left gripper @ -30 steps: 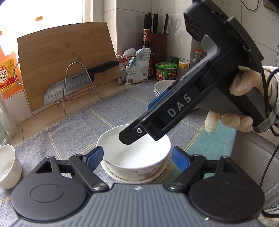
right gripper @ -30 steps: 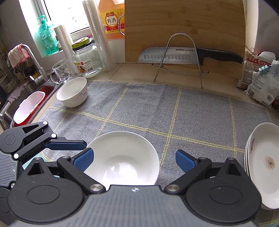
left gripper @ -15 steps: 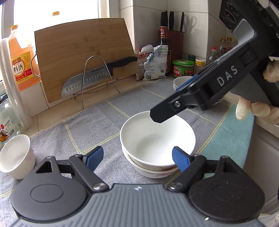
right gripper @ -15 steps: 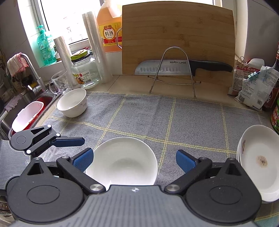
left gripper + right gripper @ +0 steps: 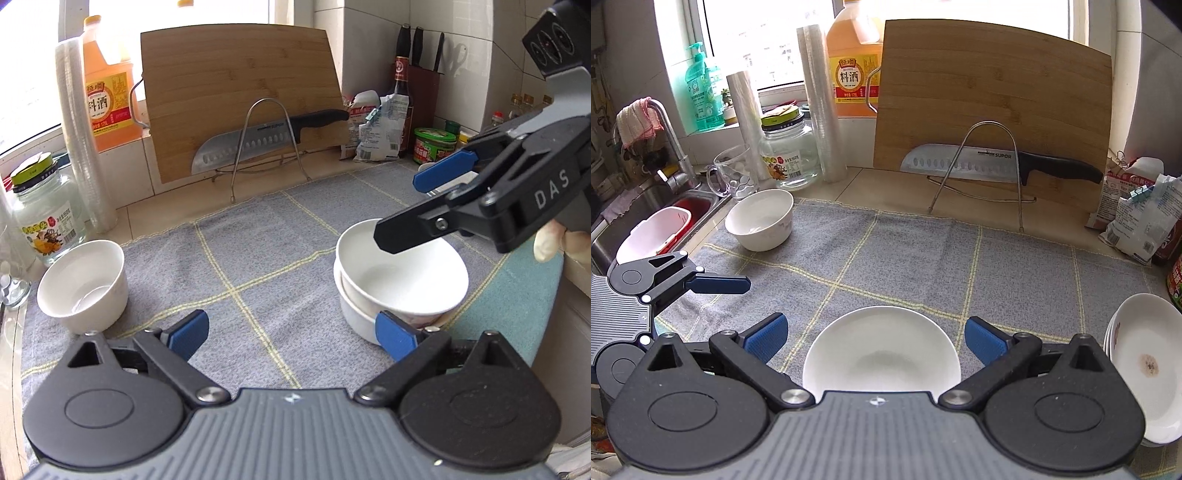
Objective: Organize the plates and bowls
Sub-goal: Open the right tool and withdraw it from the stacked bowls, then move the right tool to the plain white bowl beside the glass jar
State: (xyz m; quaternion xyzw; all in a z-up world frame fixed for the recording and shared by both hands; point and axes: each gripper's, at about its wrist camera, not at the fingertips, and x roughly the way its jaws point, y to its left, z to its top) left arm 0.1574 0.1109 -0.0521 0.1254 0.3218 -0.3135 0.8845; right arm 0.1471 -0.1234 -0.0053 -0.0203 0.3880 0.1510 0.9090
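Two stacked white bowls (image 5: 399, 284) stand on the grey checked cloth (image 5: 258, 258); from the right wrist the top bowl (image 5: 881, 354) lies just below and between my open fingers. My left gripper (image 5: 291, 332) is open and empty, to the left of the stack; its right pad sits by the stack's near side. My right gripper (image 5: 875, 338) is open and empty above the stack, also seen in the left wrist view (image 5: 417, 206). A smaller white bowl (image 5: 83, 284) stands at the cloth's left end, also in the right wrist view (image 5: 760, 218). A stack of white plates (image 5: 1141, 365) sits at the right.
A bamboo cutting board (image 5: 240, 96) and a knife on a wire rack (image 5: 266, 136) lean at the back. A glass jar (image 5: 40, 218), cooking wine bottle (image 5: 107, 96), snack bags (image 5: 380, 129) and knife block (image 5: 421, 77) line the wall. A sink (image 5: 646, 221) lies left.
My left gripper has drawn back and swung left, away from the stacked bowls. My right gripper has risen and pulled back over the stack. Both stay open.
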